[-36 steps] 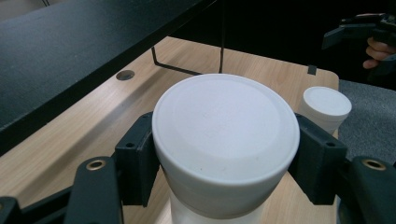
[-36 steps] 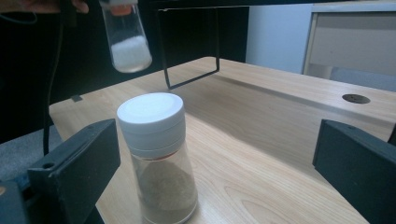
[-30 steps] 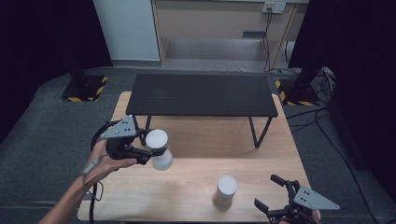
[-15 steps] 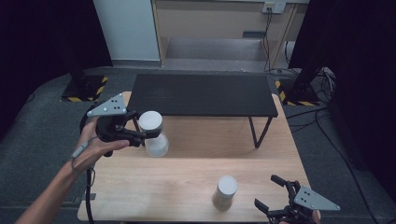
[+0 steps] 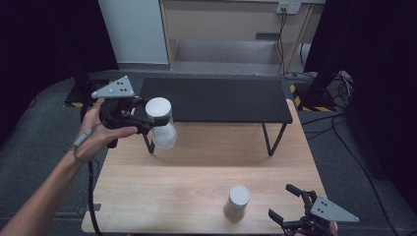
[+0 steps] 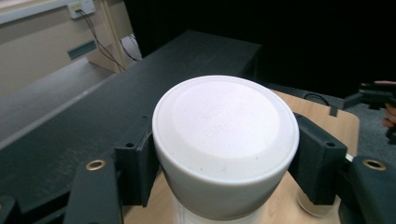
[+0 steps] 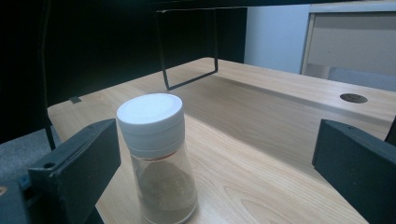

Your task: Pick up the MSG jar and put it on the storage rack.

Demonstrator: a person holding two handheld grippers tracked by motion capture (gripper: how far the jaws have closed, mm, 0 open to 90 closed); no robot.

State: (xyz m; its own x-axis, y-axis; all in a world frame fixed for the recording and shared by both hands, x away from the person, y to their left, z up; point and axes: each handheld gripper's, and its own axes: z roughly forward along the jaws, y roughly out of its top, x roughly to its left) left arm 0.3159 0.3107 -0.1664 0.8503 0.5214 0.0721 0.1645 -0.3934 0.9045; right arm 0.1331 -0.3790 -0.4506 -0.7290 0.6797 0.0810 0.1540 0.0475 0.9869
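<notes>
A white-capped jar (image 5: 161, 123) is clamped by its cap between the jaws of the left gripper (image 5: 142, 118), which is held in a hand (image 5: 101, 132) above the left end of the table (image 5: 196, 167); the jar hangs upright in the air, clear of the wood, just in front of the left edge of the black shelf (image 5: 216, 98). In the left gripper view the cap (image 6: 226, 126) is seen from above, pressed on both sides by the black jaws, with the shelf (image 6: 116, 102) stretching away behind it; the jar's clear body is mostly hidden beneath the cap.

A second jar (image 5: 237, 202) is stood upright on the table near its front edge, toward the right; in the right gripper view this jar (image 7: 159, 158) is seen with a white cap and brownish contents, placed close to the left jaw but untouched by either. The right gripper (image 5: 287, 209) is held low at the front right corner of the table, its jaws spread wide with nothing gripped; the second jar is set just to its left in the high view. The two jars are well apart.
</notes>
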